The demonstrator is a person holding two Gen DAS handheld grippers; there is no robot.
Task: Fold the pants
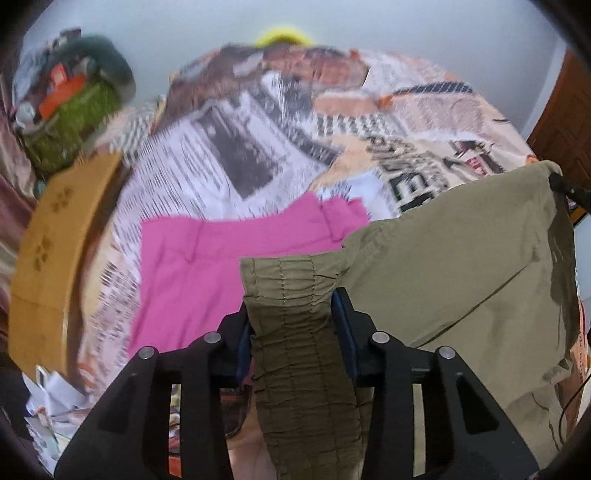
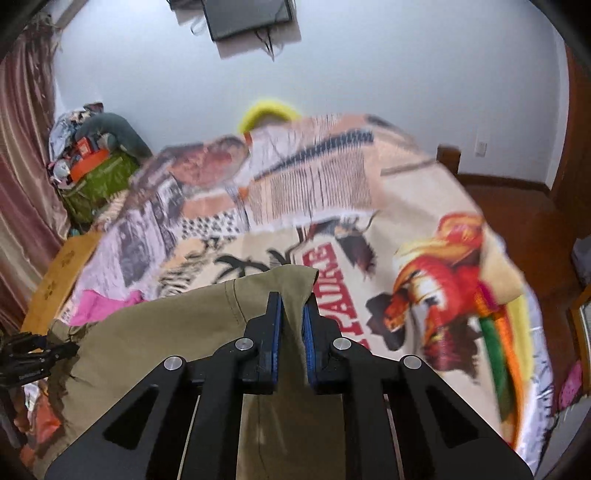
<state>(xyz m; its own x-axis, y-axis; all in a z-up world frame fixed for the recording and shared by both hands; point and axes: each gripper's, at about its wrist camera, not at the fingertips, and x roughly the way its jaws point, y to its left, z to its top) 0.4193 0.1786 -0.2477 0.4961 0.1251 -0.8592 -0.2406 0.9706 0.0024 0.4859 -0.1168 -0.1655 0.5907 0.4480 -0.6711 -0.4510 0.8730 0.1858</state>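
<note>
Left wrist view — left gripper (image 1: pixel 291 321) pinches the olive pants' (image 1: pixel 461 266) gathered waistband; right gripper (image 2: pixel 291 332) clamps another edge.

Beyond both sets of tongs the printed bedspread (image 1: pixel 280 147) is smeared by motion blur, so its newspaper-style lettering cannot be read. Left of the left gripper (image 1: pixel 291 317), a pink garment (image 1: pixel 192 258) lies partly hidden under the olive pants (image 1: pixel 461 266), and its full shape cannot be told. The gathered waistband of the pants fills the gap between the left tongs and hides their inner pads; its lower end runs off the bottom edge. Far left, the pile of bags (image 1: pixel 70 107) is too blurred to sort. Above the right gripper (image 2: pixel 293 314), a dark screen (image 2: pixel 251 14) is cut by the top edge. A yellow object (image 2: pixel 267 110) peeks from behind the bedspread, mostly hidden.
</note>
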